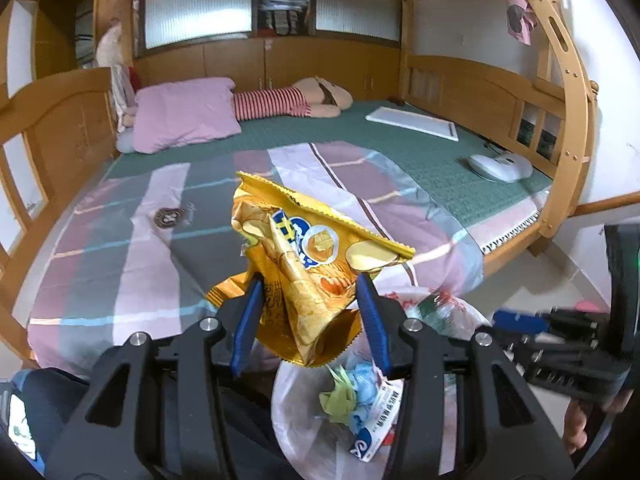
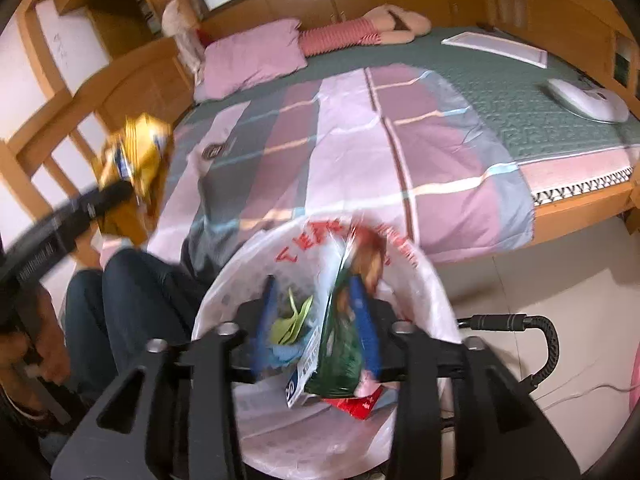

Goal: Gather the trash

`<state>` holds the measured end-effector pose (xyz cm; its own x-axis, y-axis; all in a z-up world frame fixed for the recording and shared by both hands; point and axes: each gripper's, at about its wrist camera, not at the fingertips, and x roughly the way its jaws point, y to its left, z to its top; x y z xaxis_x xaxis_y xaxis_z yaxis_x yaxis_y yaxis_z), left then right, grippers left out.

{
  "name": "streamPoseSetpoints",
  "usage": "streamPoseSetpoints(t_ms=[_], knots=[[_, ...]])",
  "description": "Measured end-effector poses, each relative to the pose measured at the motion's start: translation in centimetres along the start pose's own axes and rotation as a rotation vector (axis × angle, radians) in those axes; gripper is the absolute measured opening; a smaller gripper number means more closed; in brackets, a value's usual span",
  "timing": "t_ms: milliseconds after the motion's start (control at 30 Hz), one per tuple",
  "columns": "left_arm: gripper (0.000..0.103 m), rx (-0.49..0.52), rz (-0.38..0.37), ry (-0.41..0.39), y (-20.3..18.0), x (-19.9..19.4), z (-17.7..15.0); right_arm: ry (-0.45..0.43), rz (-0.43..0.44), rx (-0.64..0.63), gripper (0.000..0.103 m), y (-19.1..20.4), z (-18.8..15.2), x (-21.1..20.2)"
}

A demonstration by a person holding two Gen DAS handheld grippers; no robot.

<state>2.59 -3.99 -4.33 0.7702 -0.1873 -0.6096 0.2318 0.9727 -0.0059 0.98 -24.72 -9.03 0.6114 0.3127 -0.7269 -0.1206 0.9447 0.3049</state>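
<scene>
Left tool [image 1: 308, 288] grips chip bag [image 1: 308, 248]; right tool [image 2: 320, 292] seemingly open.

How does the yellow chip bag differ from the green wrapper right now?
The yellow chip bag is pinched in the left gripper, held up over the bed; the green wrapper hangs between the right gripper's open jaws, over the white trash bag. The chip bag is yellow with chip pictures; the wrapper is dark green with a reddish-orange top. Both are crumpled snack packaging.

bed [image 1: 420, 148] | striped quilt [image 1: 160, 264] | pink pillow [image 1: 184, 114] | white board [image 1: 412, 122]
</scene>
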Motion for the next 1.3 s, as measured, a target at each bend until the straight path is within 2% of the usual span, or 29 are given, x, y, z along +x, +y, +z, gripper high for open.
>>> streamPoseSetpoints(t_ms=[133,200,333,433,567,700,867,967,1067,1300], knots=[[0.051,0.023,-0.077,0.054,-0.6,1.0,-0.5,-0.101,-0.033,0.052,0.059,-1.2,0.9,-2.1],[0.053,0.050,-0.135,0.095,-1.3,1.7,-1.0,-0.156,-0.050,0.076,0.067,-1.6,1.2,-3.3],[0.069,0.125,-0.198,0.147,-3.2,2.4,-1.9,-0.231,-0.050,0.118,0.073,-2.4,1.8,-4.9],[0.085,0.157,-0.186,0.134,-4.0,2.1,-2.1,-0.265,-0.057,0.143,0.079,-3.0,2.1,-5.6],[0.092,0.146,-0.177,0.127,-3.8,2.1,-2.2,-0.286,-0.056,0.171,0.085,-3.3,2.2,-5.9],[0.094,0.110,-0.095,0.095,-2.9,1.5,-1.9,-0.293,-0.098,0.160,0.089,-2.6,2.3,-6.0],[0.098,0.048,0.073,-0.005,-0.9,-0.4,-0.8,-0.280,-0.159,0.054,0.095,0.2,1.8,-5.5],[0.099,0.024,0.137,-0.045,-0.1,-1.5,-0.4,-0.255,-0.190,-0.011,0.095,1.8,1.0,-4.5],[0.099,0.009,0.160,-0.068,0.3,-2.2,-0.1,-0.236,-0.189,-0.037,0.095,2.6,0.8,-3.8],[0.099,-0.016,0.178,-0.079,0.9,-2.8,0.1,-0.263,-0.217,-0.055,0.100,3.1,0.8,-4.4]])
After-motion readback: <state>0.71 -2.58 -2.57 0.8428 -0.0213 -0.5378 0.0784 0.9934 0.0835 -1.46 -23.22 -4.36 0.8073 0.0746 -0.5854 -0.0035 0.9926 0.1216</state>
